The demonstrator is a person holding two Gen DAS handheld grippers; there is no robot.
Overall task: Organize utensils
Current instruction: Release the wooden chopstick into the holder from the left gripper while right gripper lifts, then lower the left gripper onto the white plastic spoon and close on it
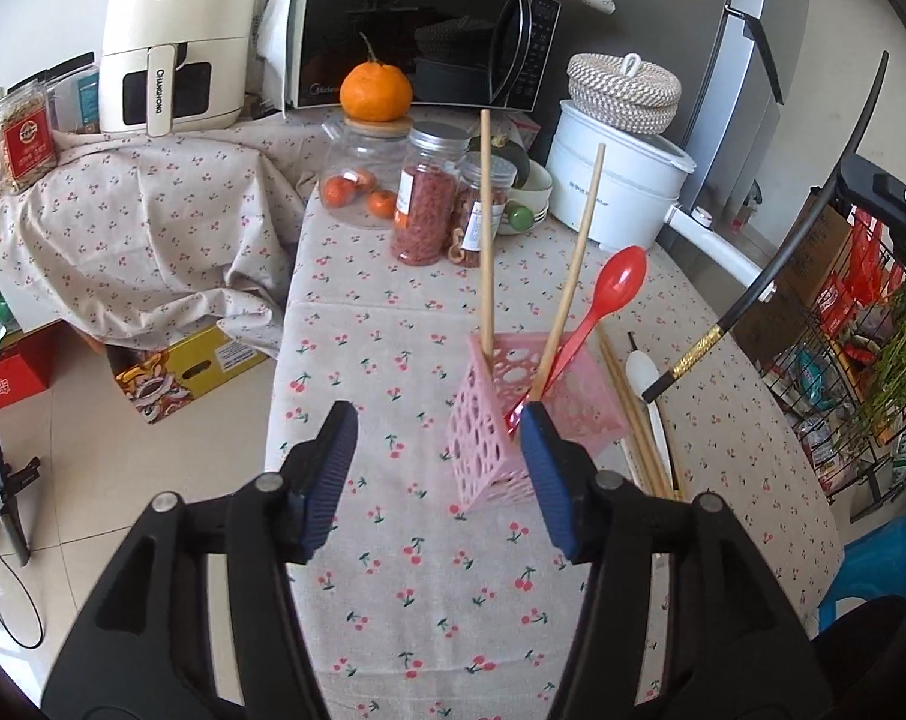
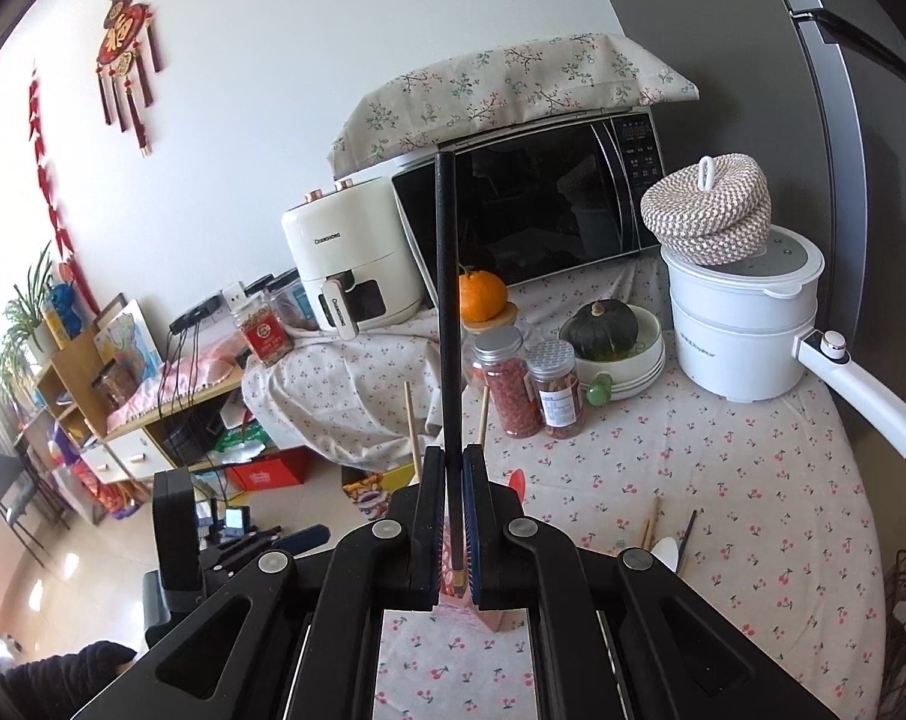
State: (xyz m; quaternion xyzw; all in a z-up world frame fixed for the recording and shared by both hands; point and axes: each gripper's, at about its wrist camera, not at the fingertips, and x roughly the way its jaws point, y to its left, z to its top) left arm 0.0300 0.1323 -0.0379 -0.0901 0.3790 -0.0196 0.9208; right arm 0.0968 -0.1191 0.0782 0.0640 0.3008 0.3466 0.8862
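cherry tablecloth, pink holder, chopsticks, spoon

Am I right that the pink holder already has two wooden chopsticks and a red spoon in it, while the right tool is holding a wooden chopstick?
Not quite: the right tool is shut on a black chopstick, not a wooden one, as the right wrist view shows. The rest holds: the pink holder contains two wooden chopsticks and a red spoon.
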